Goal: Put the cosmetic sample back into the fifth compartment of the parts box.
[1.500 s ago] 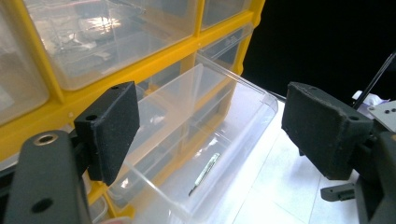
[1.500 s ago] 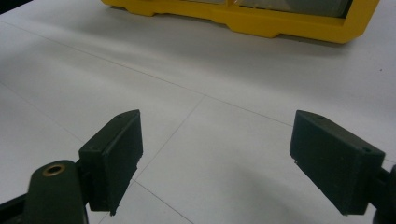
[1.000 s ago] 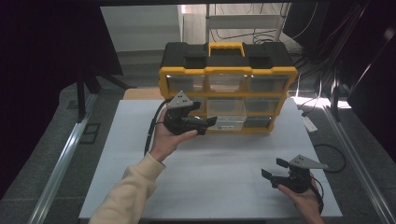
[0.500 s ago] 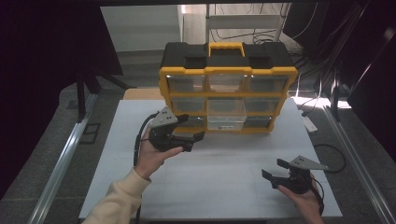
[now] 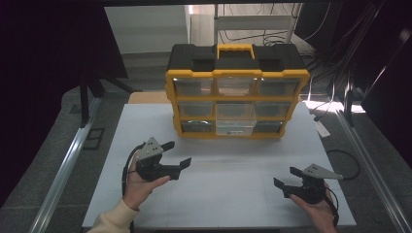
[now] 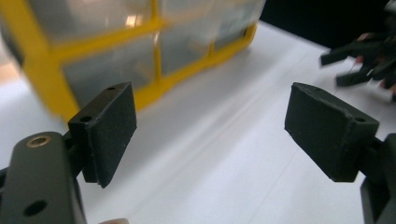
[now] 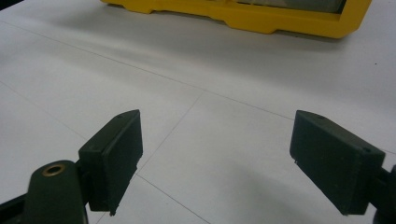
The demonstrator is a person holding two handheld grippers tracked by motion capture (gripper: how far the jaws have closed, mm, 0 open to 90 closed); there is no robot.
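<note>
Both grippers are gaping empty, the left gripper [image 5: 176, 154] sitting nearer the organizer [image 5: 236, 94] ahead than the right gripper [image 5: 287, 177].

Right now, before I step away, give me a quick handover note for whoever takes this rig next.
Left tool: open, nothing between its pads, held over the white table in front of the organizer's left side.
Right tool: open, empty, low over the table near the front right.
Yellow and black drawer organizer: upright at the back of the table; the drawers look pushed in, contents too blurred to tell.
Done: nothing to see on the table.
Left: reach a drawer; neither tool touches the organizer.
</note>
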